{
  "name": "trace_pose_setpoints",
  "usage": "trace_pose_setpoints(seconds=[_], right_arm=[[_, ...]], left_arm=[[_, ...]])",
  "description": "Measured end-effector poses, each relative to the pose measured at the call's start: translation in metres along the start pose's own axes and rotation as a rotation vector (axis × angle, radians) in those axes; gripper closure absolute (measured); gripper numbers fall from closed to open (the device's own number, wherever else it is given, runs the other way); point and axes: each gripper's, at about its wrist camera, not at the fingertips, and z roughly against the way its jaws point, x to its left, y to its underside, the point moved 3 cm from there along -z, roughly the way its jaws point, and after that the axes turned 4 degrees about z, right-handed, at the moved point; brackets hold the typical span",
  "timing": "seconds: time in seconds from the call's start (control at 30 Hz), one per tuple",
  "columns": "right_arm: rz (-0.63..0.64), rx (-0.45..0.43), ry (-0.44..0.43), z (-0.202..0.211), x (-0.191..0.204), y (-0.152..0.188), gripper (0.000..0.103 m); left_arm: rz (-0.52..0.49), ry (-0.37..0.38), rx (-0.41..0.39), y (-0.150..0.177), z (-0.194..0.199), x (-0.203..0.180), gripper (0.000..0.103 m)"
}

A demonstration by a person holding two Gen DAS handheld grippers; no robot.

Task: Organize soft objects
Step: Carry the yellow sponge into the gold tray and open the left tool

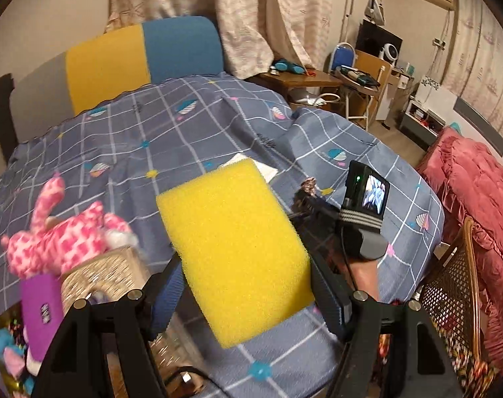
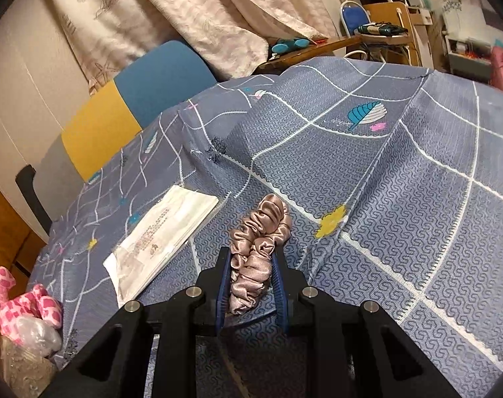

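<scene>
My left gripper (image 1: 245,265) is shut on a large yellow sponge (image 1: 233,248) and holds it above the table. A pink-and-white plush toy (image 1: 62,232) lies on top of a woven basket (image 1: 105,272) at the left; it also shows in the right wrist view (image 2: 26,305). My right gripper (image 2: 253,258) is shut on a beige satin scrunchie (image 2: 259,252) just above the blue patterned tablecloth (image 2: 384,182). The right gripper with its camera (image 1: 364,195) shows in the left wrist view, right of the sponge.
A flat white packet (image 2: 165,235) lies on the cloth left of the scrunchie. A purple object (image 1: 40,308) and small toys sit by the basket. A yellow-and-blue chair (image 1: 135,59) stands behind the table. A wicker chair (image 1: 450,285) and red quilt (image 1: 470,192) are at right.
</scene>
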Motion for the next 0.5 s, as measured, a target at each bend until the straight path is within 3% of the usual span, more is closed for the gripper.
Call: trace_pose_setpoints(seconds=[0.17,0.5], right_arm=[[0.064,0.000,0.070,0.002,0.009,0.000,0.078],[0.201,-0.052,0.126,0.020,0.032,0.004,0.078]], left_arm=[[0.031,-0.028,-0.034,0.015,0.031,0.023,0.030],[0.122,-0.114,-0.077,0.048,0.078,0.091,0.029]])
